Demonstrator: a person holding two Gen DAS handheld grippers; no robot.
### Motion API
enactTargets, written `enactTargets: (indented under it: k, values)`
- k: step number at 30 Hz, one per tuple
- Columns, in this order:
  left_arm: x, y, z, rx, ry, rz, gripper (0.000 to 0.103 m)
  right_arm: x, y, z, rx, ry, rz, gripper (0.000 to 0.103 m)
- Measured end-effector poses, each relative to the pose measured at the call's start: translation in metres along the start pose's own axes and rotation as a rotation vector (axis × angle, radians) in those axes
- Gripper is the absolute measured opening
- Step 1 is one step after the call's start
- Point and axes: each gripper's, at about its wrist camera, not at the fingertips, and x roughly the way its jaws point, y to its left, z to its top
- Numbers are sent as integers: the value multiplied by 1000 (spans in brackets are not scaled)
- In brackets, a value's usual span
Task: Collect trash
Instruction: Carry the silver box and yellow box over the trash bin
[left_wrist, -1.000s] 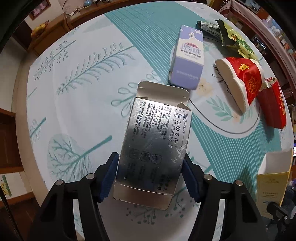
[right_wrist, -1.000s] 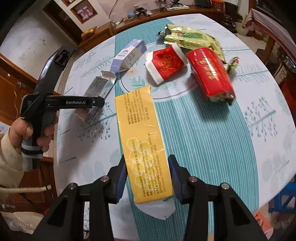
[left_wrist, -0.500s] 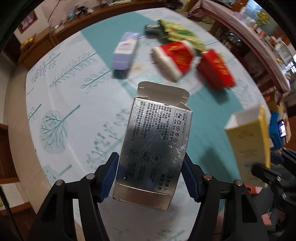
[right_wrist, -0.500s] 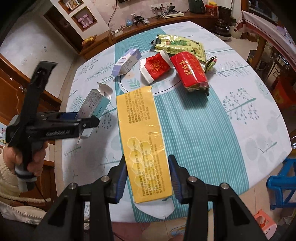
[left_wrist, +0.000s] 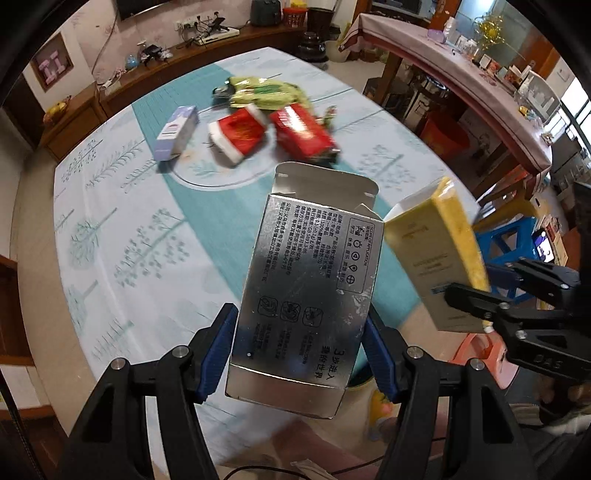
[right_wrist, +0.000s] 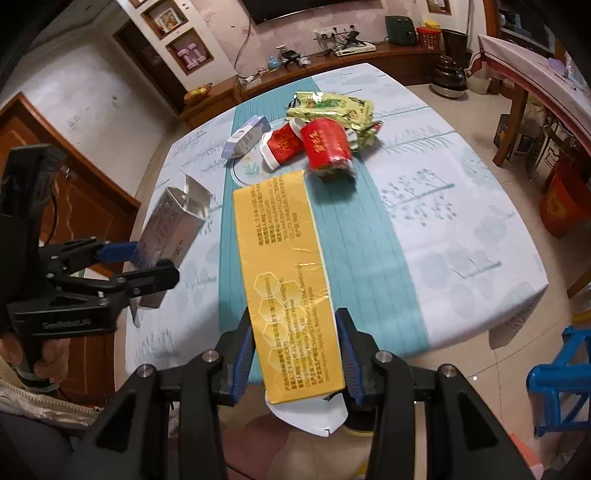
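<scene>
My left gripper (left_wrist: 301, 350) is shut on a silver carton (left_wrist: 310, 288) with an open top flap, held up above the near table edge. The same silver carton (right_wrist: 173, 225) and the left gripper (right_wrist: 147, 264) show at the left of the right wrist view. My right gripper (right_wrist: 295, 354) is shut on a long yellow box (right_wrist: 288, 273); that yellow box (left_wrist: 436, 254) hangs at the right of the left wrist view, in the right gripper (left_wrist: 476, 295). Far on the table lie a lilac carton (right_wrist: 245, 138), two red packets (right_wrist: 282, 146) (right_wrist: 327, 144) and a green bag (right_wrist: 332, 107).
The tablecloth (right_wrist: 424, 206) is pale with a teal stripe. A blue stool (right_wrist: 561, 380) stands on the floor at the right, a red bucket (right_wrist: 561, 199) beyond it. A wooden sideboard (right_wrist: 332, 70) runs along the far wall. A second covered table (left_wrist: 461, 81) stands to the right.
Both grippers have lifted and pulled back toward the near table edge with their boxes still gripped. The remaining trash looks farther away, and the floor beyond the table has come into view.
</scene>
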Motion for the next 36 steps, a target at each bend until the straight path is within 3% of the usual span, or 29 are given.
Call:
enactTargets:
  k: [8, 13, 16, 25, 36]
  values:
    - [-13, -96, -49, -90, 4, 28, 64, -35, -63, -53, -62, 19, 71, 42]
    - [-18, -140, -81, -144, 32, 47, 64, -43, -89, -94, -80, 88, 107, 42]
    - [-14, -161, -99, -127, 68, 67, 64, -40, -100, -118, -72, 123, 123, 42]
    - [23, -185, -136, -104, 187, 68, 64, -8, -134, -171, 99, 202, 133, 42]
    - [145, -176, -172, -142, 286, 6, 64, 75, -174, -224, 283, 264, 39, 42]
